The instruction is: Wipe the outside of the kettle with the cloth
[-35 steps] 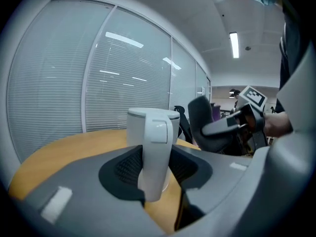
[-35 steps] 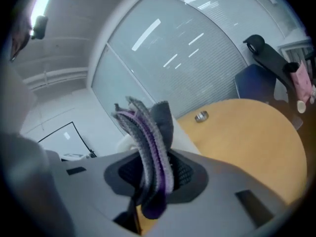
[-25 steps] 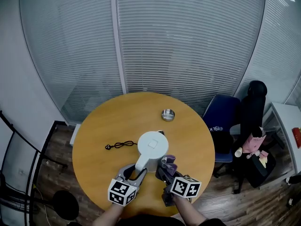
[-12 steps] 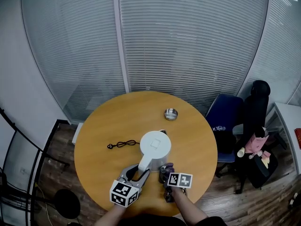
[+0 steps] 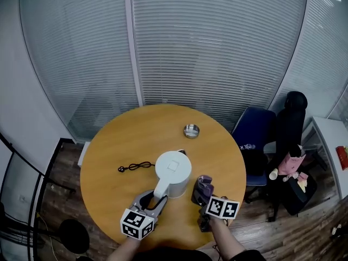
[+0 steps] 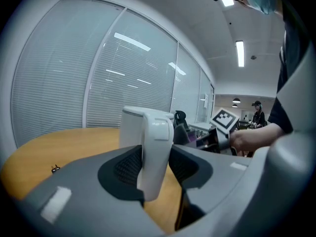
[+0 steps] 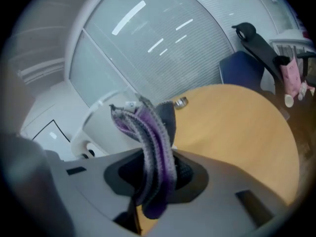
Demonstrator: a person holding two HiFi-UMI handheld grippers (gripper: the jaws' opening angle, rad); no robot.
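Observation:
The white kettle (image 5: 173,171) stands on the round wooden table (image 5: 114,145), near its front edge. My left gripper (image 5: 154,201) is shut on the kettle's handle (image 6: 155,152), which stands upright between the two pads in the left gripper view. My right gripper (image 5: 202,196) is shut on a bunched purple and grey cloth (image 5: 204,186) just right of the kettle, with a small gap between cloth and kettle wall. In the right gripper view the cloth (image 7: 150,147) sticks up out of the jaws, and the kettle (image 7: 98,127) is behind it on the left.
A small metal dish (image 5: 191,130) sits behind the kettle. A black cord with a plug (image 5: 136,167) lies to the kettle's left. A blue chair (image 5: 254,140) and a black chair (image 5: 292,121) stand right of the table. Glass walls with blinds lie beyond.
My right gripper has carried the cloth to the right, off the kettle's side. The left gripper has stayed on the handle and the kettle has not shifted.

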